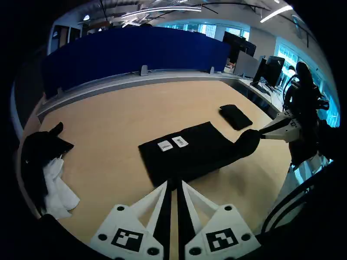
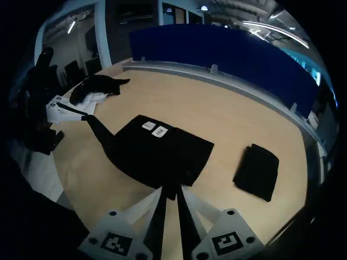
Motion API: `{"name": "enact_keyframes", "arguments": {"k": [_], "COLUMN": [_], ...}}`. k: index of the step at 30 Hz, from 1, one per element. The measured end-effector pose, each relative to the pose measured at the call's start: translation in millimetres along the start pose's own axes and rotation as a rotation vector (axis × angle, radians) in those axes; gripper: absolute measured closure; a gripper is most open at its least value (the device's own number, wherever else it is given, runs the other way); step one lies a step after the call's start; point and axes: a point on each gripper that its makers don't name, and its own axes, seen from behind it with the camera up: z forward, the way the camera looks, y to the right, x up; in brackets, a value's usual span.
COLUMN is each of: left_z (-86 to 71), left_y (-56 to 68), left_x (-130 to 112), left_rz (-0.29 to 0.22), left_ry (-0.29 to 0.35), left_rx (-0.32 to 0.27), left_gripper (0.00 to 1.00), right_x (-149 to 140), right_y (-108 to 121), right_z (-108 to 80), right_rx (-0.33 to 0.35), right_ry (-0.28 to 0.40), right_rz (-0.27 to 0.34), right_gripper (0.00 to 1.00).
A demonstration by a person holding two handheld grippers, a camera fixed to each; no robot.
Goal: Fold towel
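Both views are dim and bluish, lit by ceiling light strips (image 1: 165, 9) at the top and glaring windows (image 1: 287, 54) at the upper right of the left gripper view, the edges bend strongly, and the black towel (image 1: 195, 149) shows almost no detail.

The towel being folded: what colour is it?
The towel is black, with two white labels; clearest in the right gripper view.
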Motion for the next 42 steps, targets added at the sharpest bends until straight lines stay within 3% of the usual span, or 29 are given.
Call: {"name": "enact_keyframes", "arguments": {"k": [6, 14, 21, 30, 42], "left_z": [14.1, 38.9, 56.9, 75.1, 86.6], "left_y": [-13.7, -29.3, -40.3, -47.4, -49.1], "left_x": [12, 23, 30, 24, 24], "left_rz": [0.009, -0.031, -0.017, -0.021, -0.018], "left_ry": [0.006, 0.008, 0.001, -0.019, -0.019], "left_rx": [0.014, 0.027, 0.042, 0.045, 0.038], "left_gripper": [0.92, 0.92, 0.92, 0.92, 0.92], "right_x": [17, 32, 44, 45, 45], "right_y": [14, 33, 49, 59, 65], "right_z": [16.7, 45.7, 65.9, 81.5, 85.9], "right_rx": [-0.005, -0.026, -0.059, -0.073, -0.08], "right_ry": [0.014, 0.024, 0.035, 0.036, 0.035], "right_rz": [0.018, 0.043, 0.07, 0.101, 0.107], "right_gripper": [0.83, 0.83, 0.83, 0.83, 0.83]}}
